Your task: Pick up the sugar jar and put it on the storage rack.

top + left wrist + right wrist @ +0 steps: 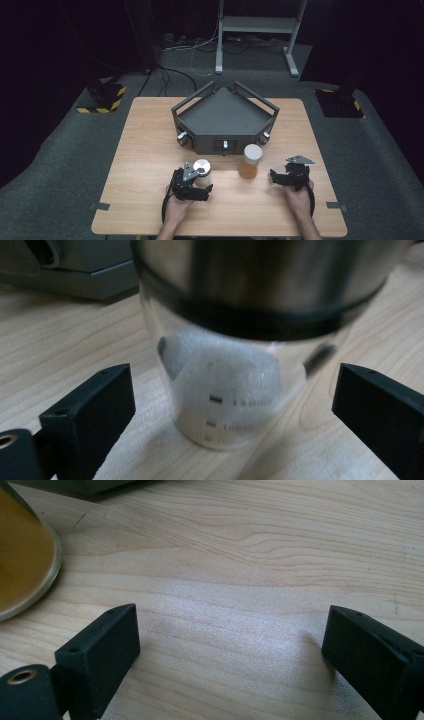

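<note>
Left gripper near the tabletop's front edge straddles the upright jar, jaws apart, not touching. Right gripper idles, jaws apart and empty.

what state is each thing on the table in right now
left gripper: open, jaws either side of the clear jar, not pressing it
right gripper: open, nothing between its jaws
clear jar: upright, metal lid on, white contents low inside
amber jar: upright, pale lid on, untouched
grey tray: on the table's far side, nothing in it
</note>
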`<state>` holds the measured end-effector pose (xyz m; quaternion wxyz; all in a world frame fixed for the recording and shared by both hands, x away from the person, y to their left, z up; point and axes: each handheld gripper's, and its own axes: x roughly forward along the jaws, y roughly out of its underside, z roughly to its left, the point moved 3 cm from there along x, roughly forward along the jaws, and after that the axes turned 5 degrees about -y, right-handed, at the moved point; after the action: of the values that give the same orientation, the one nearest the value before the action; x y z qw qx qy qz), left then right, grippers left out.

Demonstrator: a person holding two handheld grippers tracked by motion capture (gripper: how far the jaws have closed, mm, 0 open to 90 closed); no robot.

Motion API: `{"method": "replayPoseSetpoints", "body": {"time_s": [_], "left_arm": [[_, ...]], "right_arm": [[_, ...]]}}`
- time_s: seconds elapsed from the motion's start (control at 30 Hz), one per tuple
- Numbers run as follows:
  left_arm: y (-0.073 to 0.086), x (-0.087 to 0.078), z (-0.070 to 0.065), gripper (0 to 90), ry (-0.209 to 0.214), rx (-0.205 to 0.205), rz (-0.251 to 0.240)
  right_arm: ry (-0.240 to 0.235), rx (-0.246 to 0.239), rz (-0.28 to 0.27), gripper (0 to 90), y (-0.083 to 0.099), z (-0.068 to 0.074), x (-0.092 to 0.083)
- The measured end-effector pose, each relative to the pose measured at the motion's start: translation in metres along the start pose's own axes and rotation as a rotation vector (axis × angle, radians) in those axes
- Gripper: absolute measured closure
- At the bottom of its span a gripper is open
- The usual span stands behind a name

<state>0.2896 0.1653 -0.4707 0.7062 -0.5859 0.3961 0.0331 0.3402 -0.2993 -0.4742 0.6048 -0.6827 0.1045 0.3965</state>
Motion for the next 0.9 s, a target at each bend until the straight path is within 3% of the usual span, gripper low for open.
{"method": "replayPoseSetpoints", "body": {"time_s": [0.37, 0.9], "left_arm": [[-0.005, 0.011, -0.006, 10.7, -0.011, 0.013, -0.004], [-0.002, 0.016, -0.009, 24.6, -0.034, -0.005, -0.026]], "right_arm": [[0.0, 0.0, 0.0, 8.0, 0.0, 0.0, 0.0], [0.0, 0.0, 0.0, 8.1, 0.0, 0.0, 0.0]]}}
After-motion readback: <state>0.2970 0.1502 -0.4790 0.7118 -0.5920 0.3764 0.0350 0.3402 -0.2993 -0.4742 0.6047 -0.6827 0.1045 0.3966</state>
